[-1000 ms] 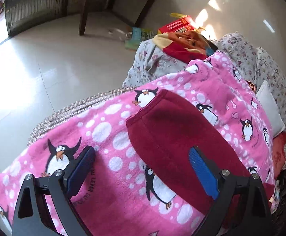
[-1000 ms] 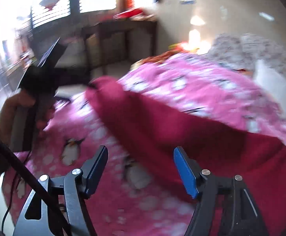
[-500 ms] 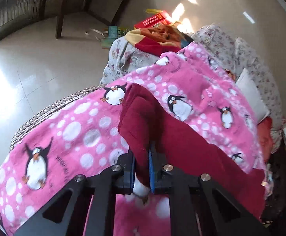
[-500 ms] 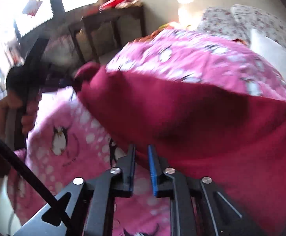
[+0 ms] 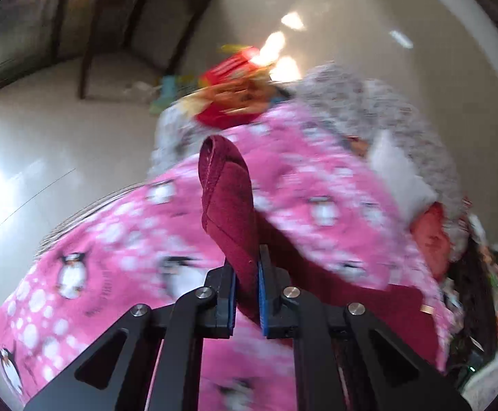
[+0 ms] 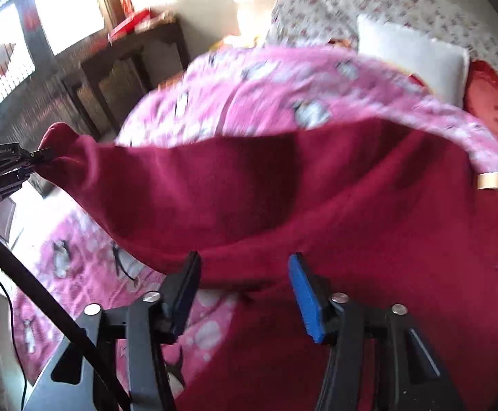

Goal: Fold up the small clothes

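A dark red garment (image 6: pixel 283 185) lies on a pink penguin blanket (image 6: pixel 266 82). My left gripper (image 5: pixel 247 294) is shut on one corner of the dark red garment (image 5: pixel 228 205) and holds it lifted above the blanket (image 5: pixel 112 257). The left gripper also shows at the far left of the right wrist view (image 6: pixel 26 164), pulling the cloth up. My right gripper (image 6: pixel 245 294) is open, its fingers just at the garment's near edge, with nothing between them.
A white pillow (image 6: pixel 409 58) and floral bedding (image 6: pixel 385 3) lie beyond the blanket. A red cushion (image 6: pixel 492 109) sits at the right. A dark wooden table (image 5: pixel 139 17) stands on the tiled floor (image 5: pixel 43 130). A red box (image 5: pixel 231 68) lies past the bed.
My left gripper has kept its grip and lifted the garment corner higher. My right gripper, shut half a second ago, has opened at the garment's near edge.
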